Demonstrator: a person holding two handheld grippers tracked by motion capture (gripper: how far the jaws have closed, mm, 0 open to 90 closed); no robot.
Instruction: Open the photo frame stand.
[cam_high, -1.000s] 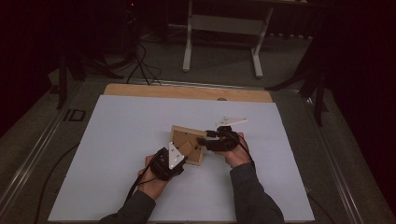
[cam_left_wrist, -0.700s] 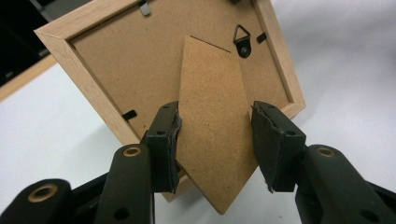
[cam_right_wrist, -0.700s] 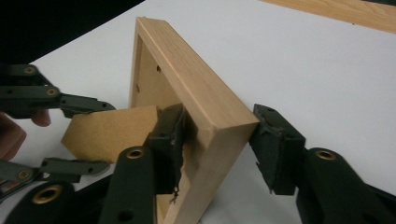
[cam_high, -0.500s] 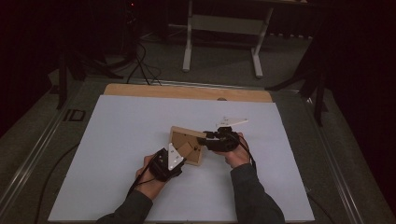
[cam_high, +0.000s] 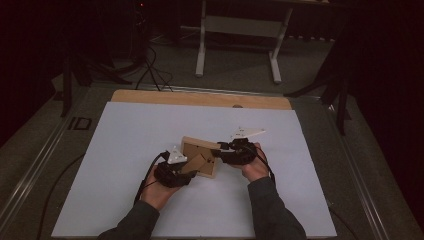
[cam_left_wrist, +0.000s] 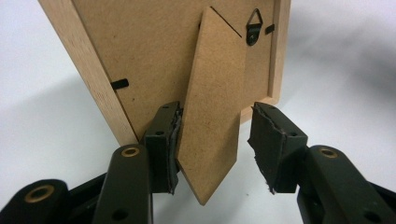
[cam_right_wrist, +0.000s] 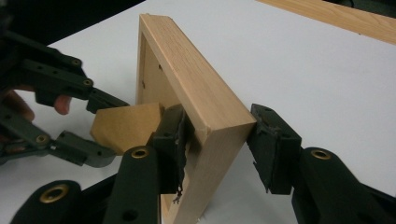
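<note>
The wooden picture frame (cam_high: 201, 156) stands mid-table, its edge clamped by the right gripper (cam_right_wrist: 219, 140), while the easel stand (cam_left_wrist: 212, 112) lies lengthwise between the left gripper (cam_left_wrist: 212, 142), whose parted pads touch one side only.

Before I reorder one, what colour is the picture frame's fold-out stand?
Plain brown, like cardboard; the stand shows best in the left gripper view.
</note>
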